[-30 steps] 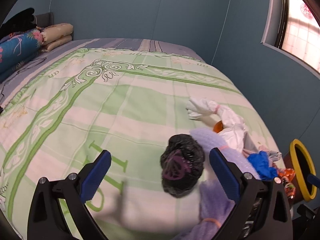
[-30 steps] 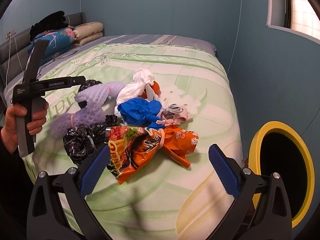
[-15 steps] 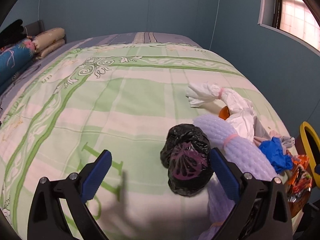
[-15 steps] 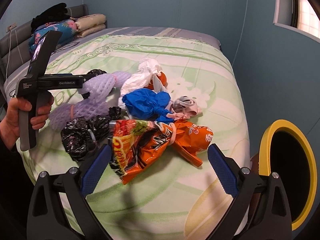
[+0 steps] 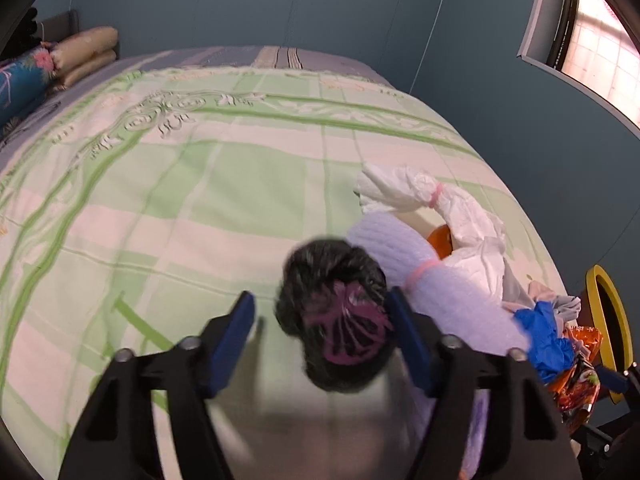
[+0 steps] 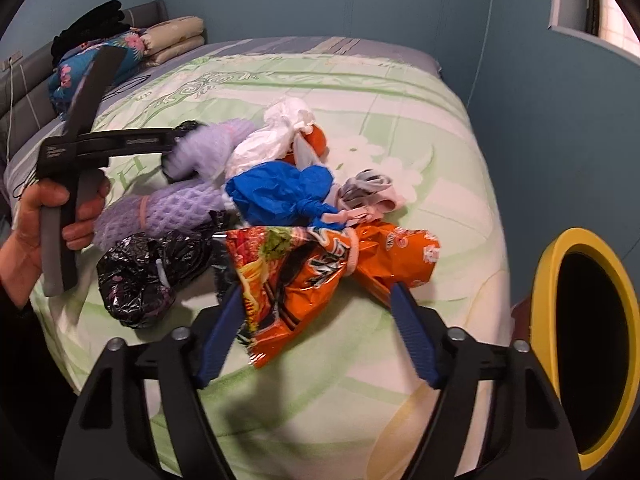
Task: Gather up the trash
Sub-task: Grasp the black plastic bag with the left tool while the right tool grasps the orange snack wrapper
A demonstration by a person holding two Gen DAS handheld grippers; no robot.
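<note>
On the green checked bedspread (image 5: 168, 200) lies a heap of trash. A balled black bag with a purple print (image 5: 336, 312) sits between the blue pads of my left gripper (image 5: 320, 296). The jaws are closing; the right pad touches the bag and a gap shows at the left pad. My right gripper (image 6: 316, 292) is closing around an orange snack packet (image 6: 320, 272) tied with a band, its pads at the packet's two edges. The right wrist view also shows a hand (image 6: 24, 232) holding the left gripper (image 6: 184, 136).
Beside these lie a lilac foam-net roll (image 6: 180, 204), a white tied bag (image 6: 276, 136), a blue bag (image 6: 280, 192), a second black bag (image 6: 140, 276) and a grey-pink scrap (image 6: 368, 192). A yellow-rimmed bin (image 6: 552, 280) stands off the bed's right corner. Pillows (image 6: 172, 36) are at the headboard.
Both grippers have come down and forward onto the heap and their jaws have narrowed. The black bag now sits between the left pads, the orange packet between the right ones.
</note>
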